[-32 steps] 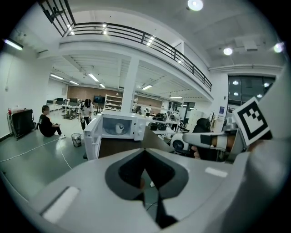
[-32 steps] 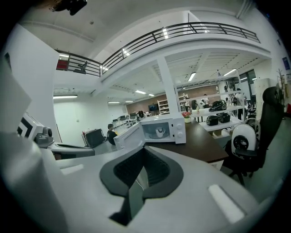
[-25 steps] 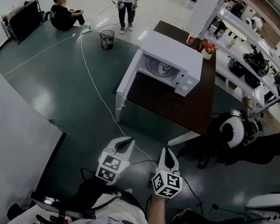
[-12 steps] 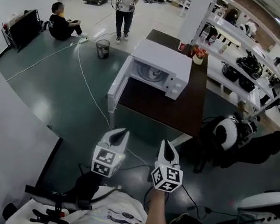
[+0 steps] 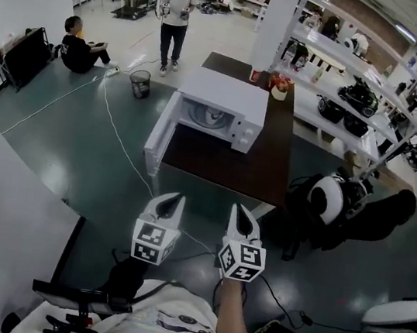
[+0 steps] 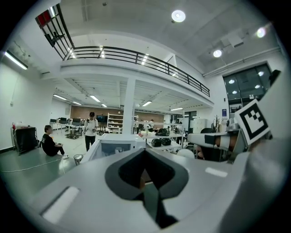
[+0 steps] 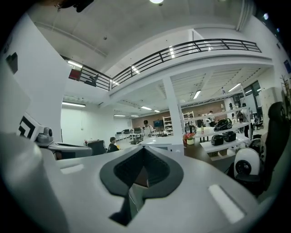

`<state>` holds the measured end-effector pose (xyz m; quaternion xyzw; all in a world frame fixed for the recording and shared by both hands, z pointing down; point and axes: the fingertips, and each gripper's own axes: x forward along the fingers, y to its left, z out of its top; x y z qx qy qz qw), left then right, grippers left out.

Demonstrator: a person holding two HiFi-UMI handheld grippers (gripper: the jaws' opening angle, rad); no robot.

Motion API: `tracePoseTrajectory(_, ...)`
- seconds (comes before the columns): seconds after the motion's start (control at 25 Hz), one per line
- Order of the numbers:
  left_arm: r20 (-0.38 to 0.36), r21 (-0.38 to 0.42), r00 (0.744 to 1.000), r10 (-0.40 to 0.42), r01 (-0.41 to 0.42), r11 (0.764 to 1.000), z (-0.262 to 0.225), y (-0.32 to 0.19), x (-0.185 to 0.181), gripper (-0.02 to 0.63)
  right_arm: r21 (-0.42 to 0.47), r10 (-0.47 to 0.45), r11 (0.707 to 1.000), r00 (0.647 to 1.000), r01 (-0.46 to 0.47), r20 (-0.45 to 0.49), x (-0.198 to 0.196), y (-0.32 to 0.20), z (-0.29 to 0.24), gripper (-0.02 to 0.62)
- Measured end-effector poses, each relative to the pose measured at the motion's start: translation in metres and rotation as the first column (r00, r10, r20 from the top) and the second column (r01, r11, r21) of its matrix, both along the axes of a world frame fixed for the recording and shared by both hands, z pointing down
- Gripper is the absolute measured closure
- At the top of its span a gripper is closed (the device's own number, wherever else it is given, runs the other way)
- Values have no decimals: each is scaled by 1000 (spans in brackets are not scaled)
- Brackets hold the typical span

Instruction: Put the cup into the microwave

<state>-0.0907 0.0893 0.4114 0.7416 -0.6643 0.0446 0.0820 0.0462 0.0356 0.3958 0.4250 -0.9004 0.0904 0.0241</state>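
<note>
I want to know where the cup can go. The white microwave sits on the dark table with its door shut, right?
Not quite. The door is not shut. The head view shows the white microwave sitting on the dark table with its door swung wide open, so you can see inside it.

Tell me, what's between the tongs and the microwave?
Head view: green floor crossed by a white cable, then the dark table holding the microwave.
</note>
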Motion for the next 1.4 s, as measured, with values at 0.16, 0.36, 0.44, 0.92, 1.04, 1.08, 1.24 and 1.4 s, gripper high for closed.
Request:
tracePoseTrajectory(0.16, 2, 1, 1000, 15, -15, 1000, -5, -1, 6, 607, -3, 15, 1000, 1000, -15, -2, 8, -1, -1, 595)
tracePoseTrajectory(0.36, -4, -2, 1000, 27, -27, 1000, -1, -1, 8, 607, 14, 33, 999, 999, -33, -17, 12, 2, -2, 595)
tracePoseTrajectory(0.44, -5, -3, 999, 34, -34, 999, 0, -1, 11, 607, 23, 35, 999, 999, -35, -21, 12, 4, -4, 595)
tracePoseTrajectory(0.92, -16, -6, 998, 66, -66, 998, 0, -1, 22, 607, 38, 42, 998, 999, -40, -32, 19, 12, -4, 597)
tracePoseTrajectory(1.04, -21, -9, 997, 68, -68, 998, 3, 1, 23, 607, 40, 42, 998, 998, -41, -41, 19, 14, -2, 597)
tracePoseTrajectory(1.08, -22, -9, 997, 68, -68, 998, 3, 1, 23, 607, 39, 43, 998, 998, -42, -42, 20, 15, -1, 597)
tracePoseTrajectory(1.24, -25, -14, 998, 62, -63, 998, 4, 0, 21, 607, 35, 47, 998, 998, -46, -42, 21, 14, 1, 597)
tracePoseTrajectory(1.4, -35, -24, 998, 57, -58, 998, 8, 3, 21, 607, 28, 50, 998, 998, -49, -39, 23, 15, 4, 597)
